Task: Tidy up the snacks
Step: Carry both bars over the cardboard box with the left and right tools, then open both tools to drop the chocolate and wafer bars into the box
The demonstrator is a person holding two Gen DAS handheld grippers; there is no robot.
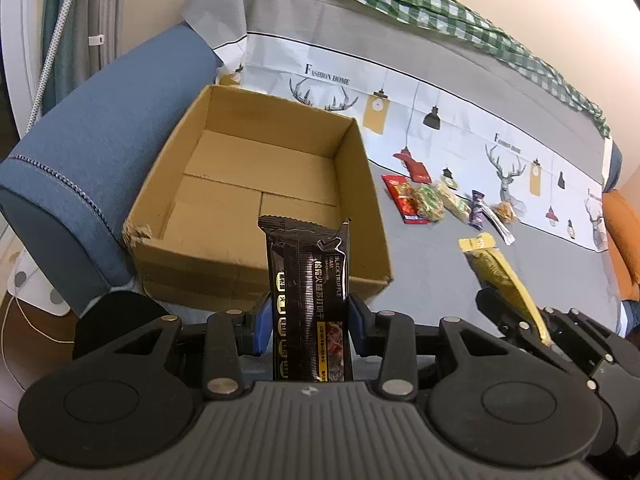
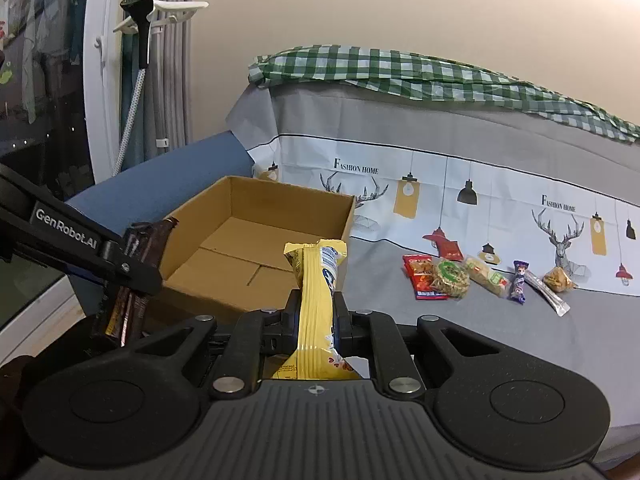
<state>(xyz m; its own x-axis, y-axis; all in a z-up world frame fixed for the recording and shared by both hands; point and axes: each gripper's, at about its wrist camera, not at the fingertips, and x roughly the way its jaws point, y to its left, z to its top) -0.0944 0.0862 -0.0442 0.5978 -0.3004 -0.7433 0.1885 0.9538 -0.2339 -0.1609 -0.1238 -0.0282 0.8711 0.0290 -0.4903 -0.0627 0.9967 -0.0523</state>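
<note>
My left gripper [image 1: 308,312] is shut on a black cracker packet [image 1: 306,280] that stands upright between the blue pads, just in front of the near wall of an open cardboard box [image 1: 260,172]. My right gripper [image 2: 316,312] is shut on a yellow snack packet [image 2: 316,300], held upright short of the same cardboard box [image 2: 256,240], which has nothing inside. The left wrist view catches the yellow snack packet [image 1: 504,276] at lower right; the black cracker packet [image 2: 132,280] appears at left in the right wrist view. Several loose snacks [image 2: 444,276] lie in a row on the grey cover.
The box sits on a sofa under a grey printed cover [image 1: 440,248], against a blue armrest [image 1: 80,168]. A green checked cloth [image 2: 400,72] drapes the backrest. A garment steamer hose [image 2: 136,92] and curtains stand at far left. An orange cushion [image 1: 620,240] lies at right.
</note>
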